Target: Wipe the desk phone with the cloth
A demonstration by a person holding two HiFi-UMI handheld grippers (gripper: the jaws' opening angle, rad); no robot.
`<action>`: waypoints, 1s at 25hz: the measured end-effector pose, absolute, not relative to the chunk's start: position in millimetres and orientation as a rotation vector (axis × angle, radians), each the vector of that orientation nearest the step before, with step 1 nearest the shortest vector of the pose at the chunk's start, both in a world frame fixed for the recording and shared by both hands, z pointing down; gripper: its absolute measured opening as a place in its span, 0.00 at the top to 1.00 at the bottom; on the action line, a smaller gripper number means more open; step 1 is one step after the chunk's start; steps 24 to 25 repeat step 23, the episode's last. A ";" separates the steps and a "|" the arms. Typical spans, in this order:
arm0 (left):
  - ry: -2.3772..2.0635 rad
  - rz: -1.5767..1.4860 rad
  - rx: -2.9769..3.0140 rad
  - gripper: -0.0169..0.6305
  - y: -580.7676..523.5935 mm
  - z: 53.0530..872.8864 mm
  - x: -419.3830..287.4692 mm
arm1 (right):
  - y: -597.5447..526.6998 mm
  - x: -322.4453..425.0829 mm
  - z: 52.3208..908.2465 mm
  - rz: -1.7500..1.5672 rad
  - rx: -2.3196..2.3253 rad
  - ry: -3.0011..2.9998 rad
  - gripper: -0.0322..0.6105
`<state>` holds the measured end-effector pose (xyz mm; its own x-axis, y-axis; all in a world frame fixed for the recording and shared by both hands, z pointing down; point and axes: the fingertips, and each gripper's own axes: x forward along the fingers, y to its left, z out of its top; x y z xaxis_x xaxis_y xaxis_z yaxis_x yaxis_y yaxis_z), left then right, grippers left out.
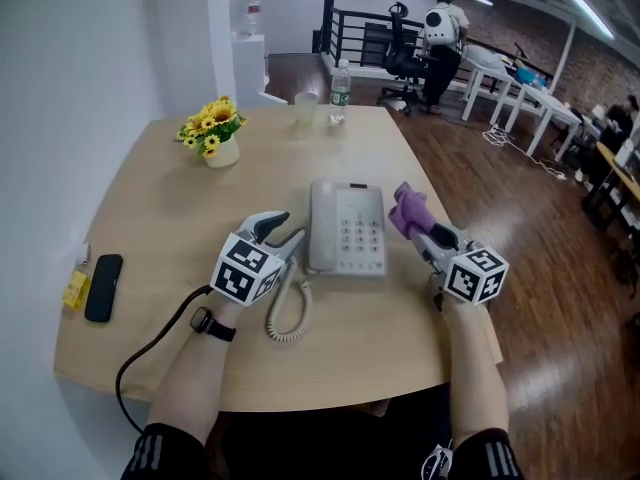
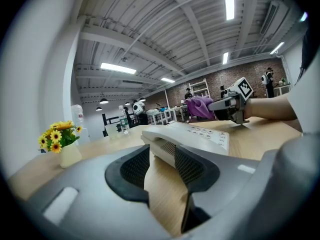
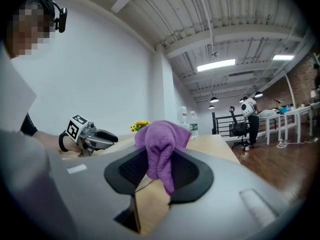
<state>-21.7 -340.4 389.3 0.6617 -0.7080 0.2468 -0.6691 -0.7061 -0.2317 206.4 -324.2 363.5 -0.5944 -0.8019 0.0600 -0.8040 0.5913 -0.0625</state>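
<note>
My right tongs (image 1: 424,234) pinch the purple cloth (image 1: 408,208); my left tongs (image 1: 283,231) gape empty. The desk phone (image 1: 347,230) sits between them on the bench (image 1: 170,218), with the cloth just beside it. Wiping looks not yet begun.

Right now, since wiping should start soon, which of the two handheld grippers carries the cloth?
The right gripper: its jaws pinch the bunched purple cloth. The left gripper stands open and empty beside the pale grey desk phone.

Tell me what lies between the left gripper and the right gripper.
The desk phone lies between them: left gripper at its handset side, right gripper with the purple cloth at its other side. The head view shows this.
</note>
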 end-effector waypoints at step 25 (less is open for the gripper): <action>1.138 -0.500 -2.734 0.74 -339.6 388.5 -21.1 | -314.5 203.7 372.1 0.084 1.366 -2.810 0.75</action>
